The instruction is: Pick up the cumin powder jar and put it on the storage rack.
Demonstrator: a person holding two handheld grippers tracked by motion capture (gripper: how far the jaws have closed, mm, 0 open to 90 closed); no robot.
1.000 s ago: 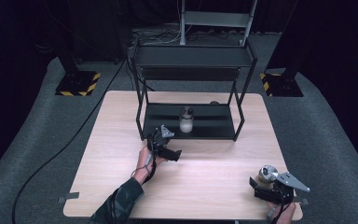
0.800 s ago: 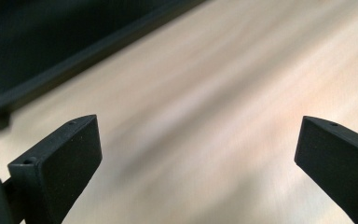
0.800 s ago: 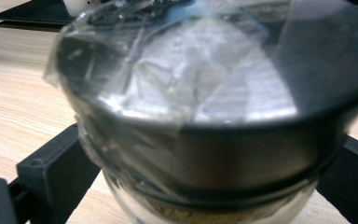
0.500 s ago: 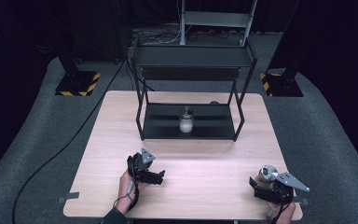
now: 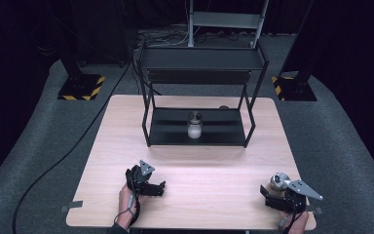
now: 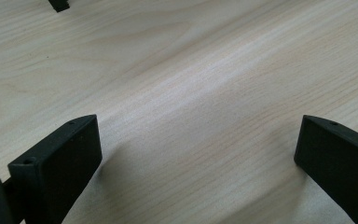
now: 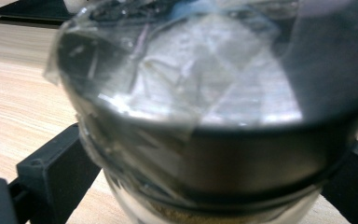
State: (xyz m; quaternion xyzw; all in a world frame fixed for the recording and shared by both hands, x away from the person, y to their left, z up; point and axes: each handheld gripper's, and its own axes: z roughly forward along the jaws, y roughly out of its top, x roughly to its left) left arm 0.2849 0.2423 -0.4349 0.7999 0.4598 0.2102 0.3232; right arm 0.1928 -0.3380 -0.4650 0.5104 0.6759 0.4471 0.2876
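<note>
Between the right gripper (image 7: pixel 205 186) jaws, lidded jar (image 7: pixel 200 116), clamped

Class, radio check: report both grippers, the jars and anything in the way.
Left gripper open, empty, low over the table. Right gripper shut on a lidded jar. Second jar on the rack's lower shelf. Nothing between.

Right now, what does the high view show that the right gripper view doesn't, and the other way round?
High view alone: the whole black rack, a jar on its bottom shelf, the left gripper low over the table, and the floor around.

Right gripper view alone: the metal lid close up, with wrinkled clear tape across it.

Both: the right gripper shut on a second jar, the wooden table, and part of the rack.
</note>
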